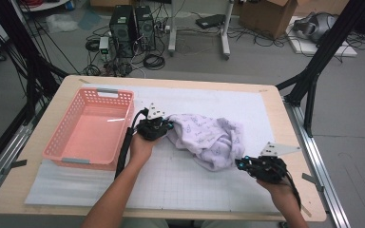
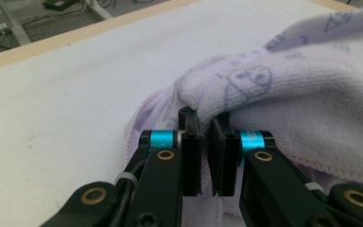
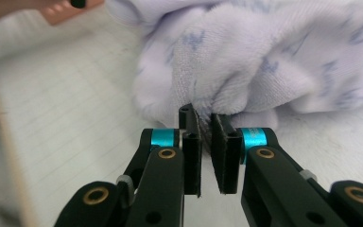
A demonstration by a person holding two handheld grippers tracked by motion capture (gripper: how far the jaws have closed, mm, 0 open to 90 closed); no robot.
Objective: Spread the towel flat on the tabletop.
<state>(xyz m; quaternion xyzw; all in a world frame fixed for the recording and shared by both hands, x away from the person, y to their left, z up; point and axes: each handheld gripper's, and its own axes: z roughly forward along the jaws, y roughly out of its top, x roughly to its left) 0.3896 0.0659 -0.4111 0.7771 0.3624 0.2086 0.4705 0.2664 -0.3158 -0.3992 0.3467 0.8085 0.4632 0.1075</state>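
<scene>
A lilac printed towel [image 1: 204, 135] lies bunched on the white grid mat [image 1: 185, 185]. My left gripper [image 1: 167, 126] is at the towel's left end, shut on a fold of the towel [image 2: 288, 94]; in the left gripper view the cloth is pinched between the left gripper [image 2: 204, 118] tips. My right gripper [image 1: 240, 162] is at the towel's near right corner. In the right gripper view the right gripper [image 3: 202, 116] jaws stand nearly together, with the edge of the towel [image 3: 264, 61] caught at their tips.
An empty pink slatted basket [image 1: 64, 123] stands on the mat left of the towel, close beside my left hand. The wooden table's edge [image 1: 275, 99] borders the mat. Beyond the table, computers, cables and boxes lie on the floor.
</scene>
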